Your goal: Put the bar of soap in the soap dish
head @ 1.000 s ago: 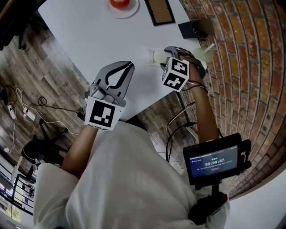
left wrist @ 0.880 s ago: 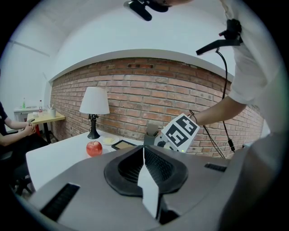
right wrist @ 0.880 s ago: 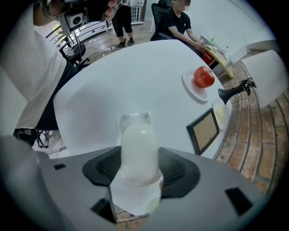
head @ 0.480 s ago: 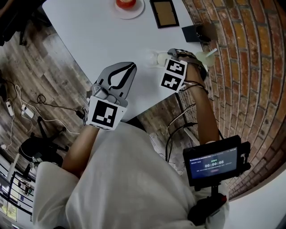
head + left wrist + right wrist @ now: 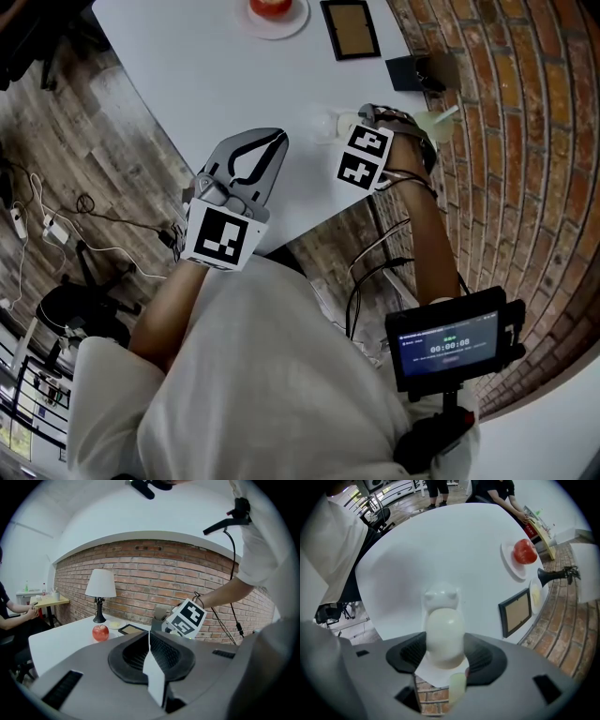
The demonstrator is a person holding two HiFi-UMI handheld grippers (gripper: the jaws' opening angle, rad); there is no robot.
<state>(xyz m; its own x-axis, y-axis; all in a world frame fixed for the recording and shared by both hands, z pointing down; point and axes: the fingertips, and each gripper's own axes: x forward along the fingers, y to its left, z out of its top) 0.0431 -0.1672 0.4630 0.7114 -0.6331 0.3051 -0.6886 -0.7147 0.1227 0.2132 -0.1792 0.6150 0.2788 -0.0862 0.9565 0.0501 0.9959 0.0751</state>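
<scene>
A pale, rounded bar of soap (image 5: 444, 637) sits between the jaws of my right gripper (image 5: 445, 651), which is shut on it. Just beyond the soap lies the white soap dish (image 5: 439, 597) on the white table (image 5: 440, 545); the bar's far end overlaps the dish's near rim. In the head view, the soap (image 5: 345, 123) and dish (image 5: 322, 120) lie near the table's right edge, past the right gripper (image 5: 352, 129). My left gripper (image 5: 272, 141) hovers at the table's near edge to their left. Its jaws (image 5: 150, 641) are shut with nothing between them.
A red apple (image 5: 272, 7) on a plate, a picture frame (image 5: 350, 28) and a black lamp base (image 5: 412, 70) stand further along the table. A brick wall (image 5: 525, 141) runs along the right. Cables lie on the wooden floor (image 5: 66, 187) at the left.
The right gripper's marker cube has turned slightly while the soap stays held by the dish. The left gripper has hardly moved.
</scene>
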